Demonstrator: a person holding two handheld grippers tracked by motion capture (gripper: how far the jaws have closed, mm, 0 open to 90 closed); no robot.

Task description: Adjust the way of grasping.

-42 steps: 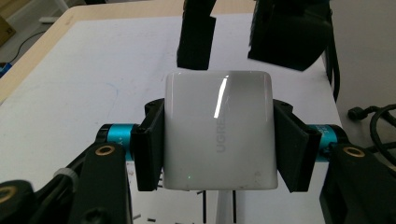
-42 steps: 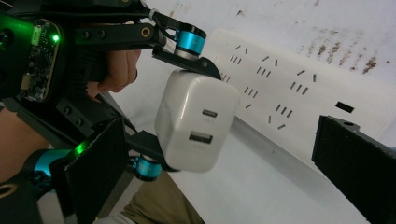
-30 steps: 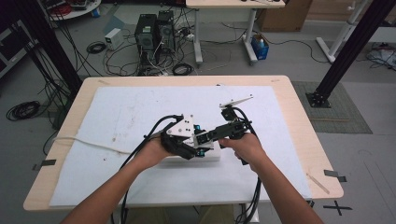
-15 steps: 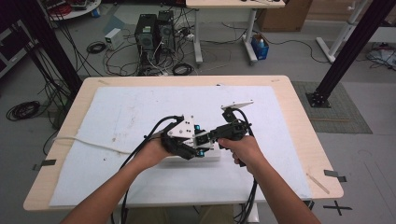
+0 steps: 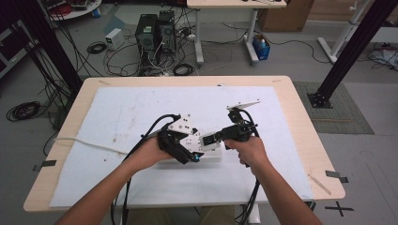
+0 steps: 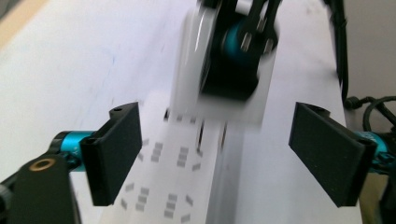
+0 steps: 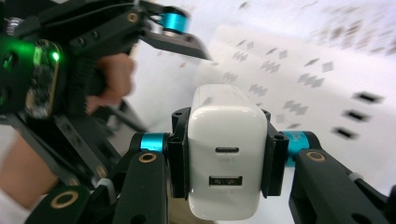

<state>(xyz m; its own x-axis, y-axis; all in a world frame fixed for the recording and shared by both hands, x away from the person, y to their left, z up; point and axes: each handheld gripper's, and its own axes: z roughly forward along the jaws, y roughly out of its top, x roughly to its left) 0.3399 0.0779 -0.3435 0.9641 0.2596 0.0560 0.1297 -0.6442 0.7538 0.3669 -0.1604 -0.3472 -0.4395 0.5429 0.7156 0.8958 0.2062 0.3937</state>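
A white USB charger (image 7: pixel 226 154) with two ports facing the camera is clamped between the jaws of my right gripper (image 7: pixel 226 161). It hovers just over a long white power strip (image 7: pixel 299 74) lying on the table. In the high view the right gripper (image 5: pixel 207 139) points left, close to my left gripper (image 5: pixel 193 155). My left gripper (image 6: pixel 219 154) stands open, its two black pads either side of the power strip (image 6: pixel 187 163). Ahead of those pads, the charger (image 6: pixel 224 56) shows blurred.
A white sheet (image 5: pixel 141 112) covers most of the wooden table (image 5: pixel 300 117). Black cables (image 5: pixel 155 126) trail from both grippers toward the person. Another grey bracket part (image 5: pixel 243 105) lies on the sheet behind the right hand.
My right gripper has edged left with the charger, closer to the left gripper and the strip. The left gripper has barely moved.
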